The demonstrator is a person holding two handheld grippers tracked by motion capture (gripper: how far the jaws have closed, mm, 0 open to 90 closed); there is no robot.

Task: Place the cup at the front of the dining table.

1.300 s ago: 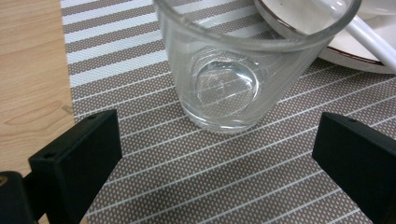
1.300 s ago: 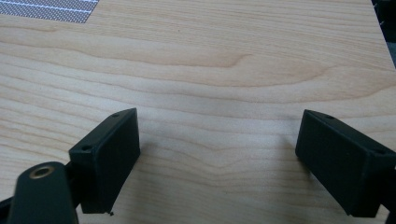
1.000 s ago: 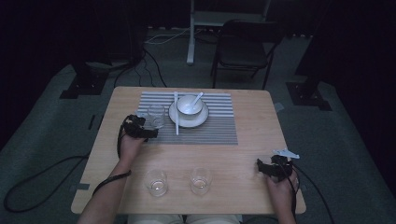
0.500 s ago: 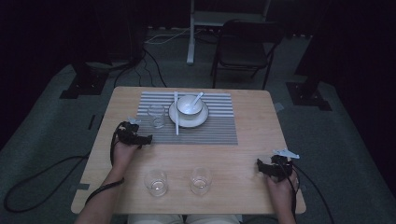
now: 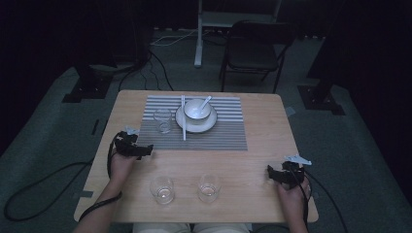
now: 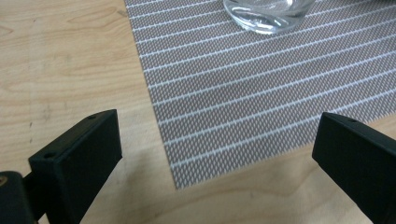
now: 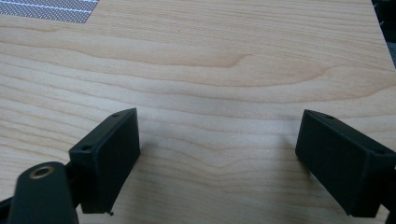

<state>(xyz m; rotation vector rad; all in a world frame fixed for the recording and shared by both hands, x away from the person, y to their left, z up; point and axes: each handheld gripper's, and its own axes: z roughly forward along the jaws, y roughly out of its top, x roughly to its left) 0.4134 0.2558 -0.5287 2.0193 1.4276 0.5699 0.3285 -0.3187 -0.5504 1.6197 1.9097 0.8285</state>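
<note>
A clear glass (image 5: 163,120) stands on the left part of the striped placemat (image 5: 223,133), beside a white bowl (image 5: 197,110) with a spoon on a white plate (image 5: 210,125); a white chopstick (image 5: 183,118) lies along the plate's left. Two more glasses stand near the front edge, one (image 5: 162,189) left of the other (image 5: 209,187). My left gripper (image 5: 144,150) is open over the placemat's front left corner (image 6: 177,179), with the glass base (image 6: 266,14) ahead of it. My right gripper (image 5: 270,173) is open and empty on bare wood at the front right.
The wooden table (image 5: 262,145) has free room between the placemat and the front glasses. Behind it stand a dark chair (image 5: 252,53) and a white stand (image 5: 198,34). Cables trail on the floor at the left and right.
My left gripper has drawn back from the glass on the placemat toward the table's left front, leaving the glass standing. The right gripper has stayed put.
</note>
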